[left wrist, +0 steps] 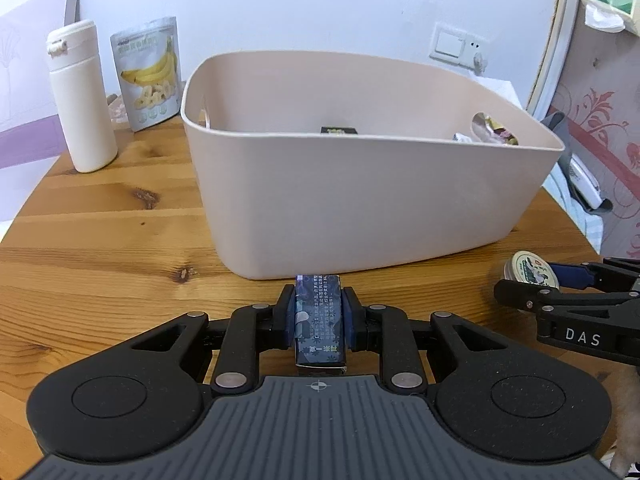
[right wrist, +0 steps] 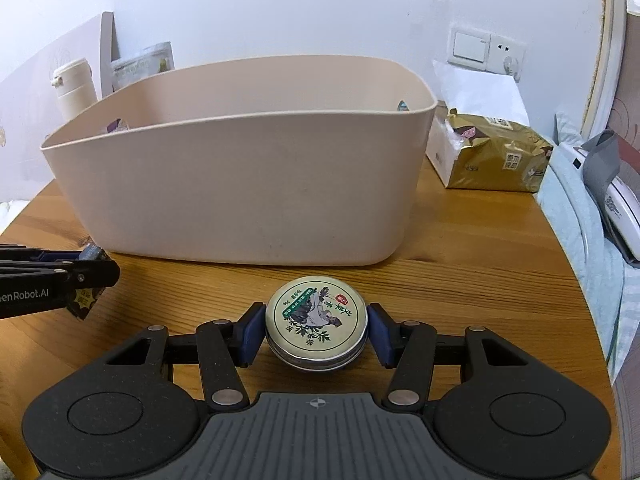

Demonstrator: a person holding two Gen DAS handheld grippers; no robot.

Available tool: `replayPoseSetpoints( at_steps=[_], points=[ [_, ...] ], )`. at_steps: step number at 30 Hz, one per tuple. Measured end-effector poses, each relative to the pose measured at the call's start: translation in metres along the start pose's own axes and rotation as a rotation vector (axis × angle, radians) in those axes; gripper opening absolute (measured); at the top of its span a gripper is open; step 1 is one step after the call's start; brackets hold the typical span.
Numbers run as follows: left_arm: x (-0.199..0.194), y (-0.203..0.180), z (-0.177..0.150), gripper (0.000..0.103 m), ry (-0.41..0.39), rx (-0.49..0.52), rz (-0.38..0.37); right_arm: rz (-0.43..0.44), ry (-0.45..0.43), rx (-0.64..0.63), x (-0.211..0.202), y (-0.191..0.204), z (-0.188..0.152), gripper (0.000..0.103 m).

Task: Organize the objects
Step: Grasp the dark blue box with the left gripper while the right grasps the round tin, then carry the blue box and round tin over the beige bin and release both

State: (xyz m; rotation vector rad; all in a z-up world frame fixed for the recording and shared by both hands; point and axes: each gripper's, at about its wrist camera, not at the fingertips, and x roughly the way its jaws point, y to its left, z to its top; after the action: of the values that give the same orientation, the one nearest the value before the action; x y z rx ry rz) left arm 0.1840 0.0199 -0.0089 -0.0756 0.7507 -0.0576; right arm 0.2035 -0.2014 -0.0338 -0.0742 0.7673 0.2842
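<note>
My left gripper (left wrist: 319, 312) is shut on a small dark blue box (left wrist: 319, 320) with white print, held just above the wooden table in front of the beige bin (left wrist: 360, 200). My right gripper (right wrist: 316, 330) is shut on a round metal tin (right wrist: 316, 320) with a green and white label, also in front of the bin (right wrist: 240, 192). In the left wrist view the tin (left wrist: 530, 270) and right gripper show at the right edge. In the right wrist view the left gripper (right wrist: 86, 276) with the box shows at the left edge. Several small items lie inside the bin, mostly hidden.
A white bottle (left wrist: 80, 100) and a banana chips pouch (left wrist: 148, 72) stand on the table's (left wrist: 100, 240) far left. A gold packet (right wrist: 500, 156) and a white box (right wrist: 444, 152) lie right of the bin. A bed with a white device (right wrist: 616, 200) lies past the table's right edge.
</note>
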Motion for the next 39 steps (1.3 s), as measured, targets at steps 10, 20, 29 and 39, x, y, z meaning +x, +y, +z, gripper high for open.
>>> replayPoseSetpoints(
  at_steps=[10,20,29,39],
  points=[
    [-0.034,-0.002,0.004,0.023,-0.072,0.009,-0.012,-0.013,-0.065,0.005,-0.036,0.002,0.002,0.052],
    [-0.066,-0.008,0.013,0.023,-0.136,0.015,-0.039,-0.026,-0.142,0.019,-0.07,0.003,0.008,0.052],
    [-0.085,-0.01,0.033,0.023,-0.2,0.019,-0.042,-0.025,-0.223,0.036,-0.088,0.003,0.026,0.052],
    [-0.084,-0.009,0.067,0.023,-0.254,0.035,-0.026,-0.017,-0.263,0.054,-0.087,0.0,0.046,0.052]
  ],
)
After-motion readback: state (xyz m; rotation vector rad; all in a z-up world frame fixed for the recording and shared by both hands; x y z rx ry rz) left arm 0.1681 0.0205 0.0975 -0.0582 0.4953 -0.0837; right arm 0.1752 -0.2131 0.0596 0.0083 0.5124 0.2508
